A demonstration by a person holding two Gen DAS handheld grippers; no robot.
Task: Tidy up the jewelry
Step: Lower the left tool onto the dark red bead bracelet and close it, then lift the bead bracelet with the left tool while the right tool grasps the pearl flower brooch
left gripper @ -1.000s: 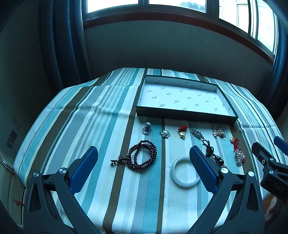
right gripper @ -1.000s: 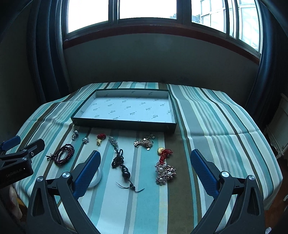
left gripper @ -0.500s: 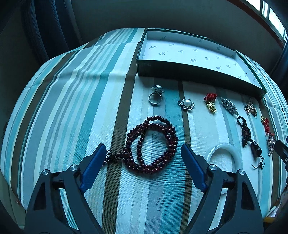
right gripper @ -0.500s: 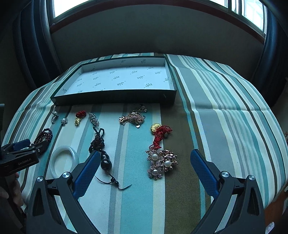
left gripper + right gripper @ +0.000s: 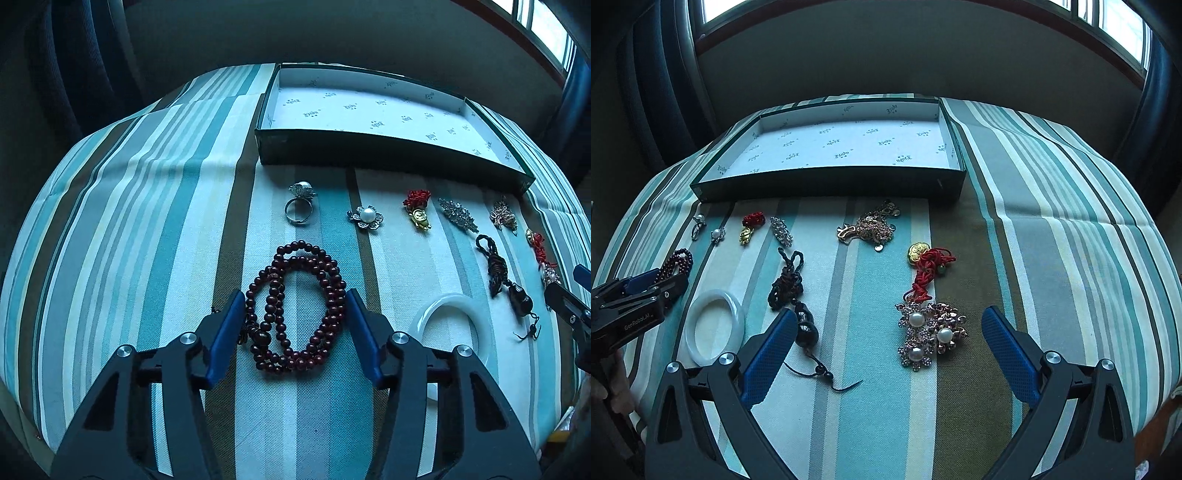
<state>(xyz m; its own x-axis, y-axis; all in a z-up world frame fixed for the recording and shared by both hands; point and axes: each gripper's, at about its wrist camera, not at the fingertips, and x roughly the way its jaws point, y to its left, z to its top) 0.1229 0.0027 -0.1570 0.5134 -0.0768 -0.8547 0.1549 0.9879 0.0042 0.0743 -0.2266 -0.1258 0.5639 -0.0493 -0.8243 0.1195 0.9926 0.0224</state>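
The dark red bead bracelet (image 5: pixel 295 310) lies coiled in loops on the striped cloth (image 5: pixel 147 221) of the worktop, in front of the open tray (image 5: pixel 388 155) and nearer its left corner. The left gripper (image 5: pixel 295 308) is down around it: its blue fingers (image 5: pixel 229 328) stand on either side of the coil, each pad right at the outer beads, the gap between them only as wide as the bracelet. Whether the pads press the beads cannot be told.

Between bracelet and tray runs a row of small pieces: a silver ring with a pearl (image 5: pixel 300 205), then a pearl flower brooch (image 5: pixel 365 218), a gold charm with a red knot (image 5: pixel 418 210), a crystal leaf brooch (image 5: pixel 458 215) and a gilt chain ornament (image 5: pixel 503 217). Beside the bracelet, on the side away from the tray's left corner, lies a white bangle (image 5: pixel 448 325), and past that a dark knotted cord pendant (image 5: pixel 498 280).

In the right wrist view the right gripper (image 5: pixel 889 339) hangs over the cloth with its fingers (image 5: pixel 1008 354) spread wide, holding nothing. Between them lies a cluster of pearl flower brooches (image 5: pixel 929 334), joined to a red cord with a gold coin charm (image 5: pixel 929 262) that reaches toward the tray's right corner. The tray's printed white floor carries no jewelry.
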